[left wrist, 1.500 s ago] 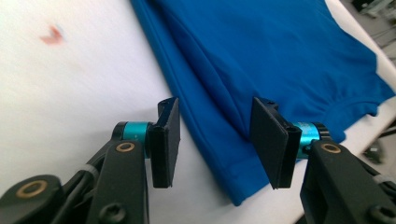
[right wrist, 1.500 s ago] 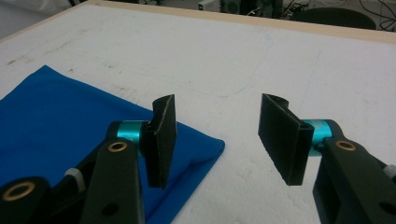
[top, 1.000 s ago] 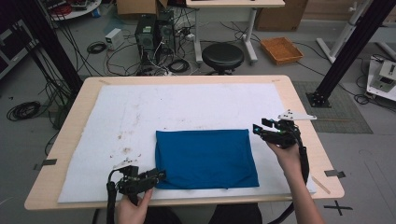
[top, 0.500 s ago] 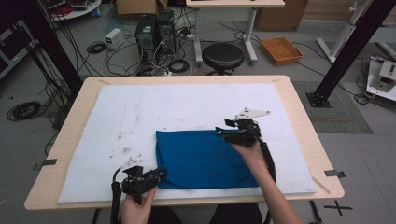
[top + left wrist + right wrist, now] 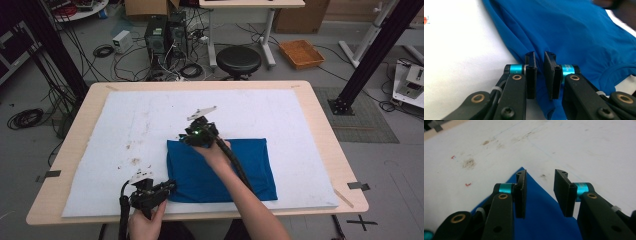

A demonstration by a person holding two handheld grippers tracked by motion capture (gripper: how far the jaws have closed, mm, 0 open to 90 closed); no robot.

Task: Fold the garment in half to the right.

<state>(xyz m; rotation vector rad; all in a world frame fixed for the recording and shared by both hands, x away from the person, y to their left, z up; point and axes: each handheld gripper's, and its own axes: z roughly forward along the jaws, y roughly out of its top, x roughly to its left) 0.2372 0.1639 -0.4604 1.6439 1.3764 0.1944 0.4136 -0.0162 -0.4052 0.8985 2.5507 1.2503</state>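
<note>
A blue cloth (image 5: pixel 250 167) lies folded flat on the white mat (image 5: pixel 150 110), toward the near middle of the table. My left gripper (image 5: pixel 169 186) is at the cloth's near left corner. In the left gripper view the left gripper (image 5: pixel 540 57) is shut on a fold of the blue cloth (image 5: pixel 579 32). My right gripper (image 5: pixel 184 137) reaches across the cloth to its far left corner. In the right gripper view the right gripper (image 5: pixel 540 176) stands open just over the pointed corner of the blue cloth (image 5: pixel 541 215), with nothing between its fingers.
Brown stains (image 5: pixel 134 161) mark the mat left of the cloth. The wooden table rim (image 5: pixel 325 125) frames the mat. Behind the table, on the floor, stand a black stool (image 5: pixel 238 60), computer boxes (image 5: pixel 162 35) and cables.
My right gripper has swept left from the cloth's far right corner, across the cloth, to its far left corner. The left gripper has stayed at the near left corner.
</note>
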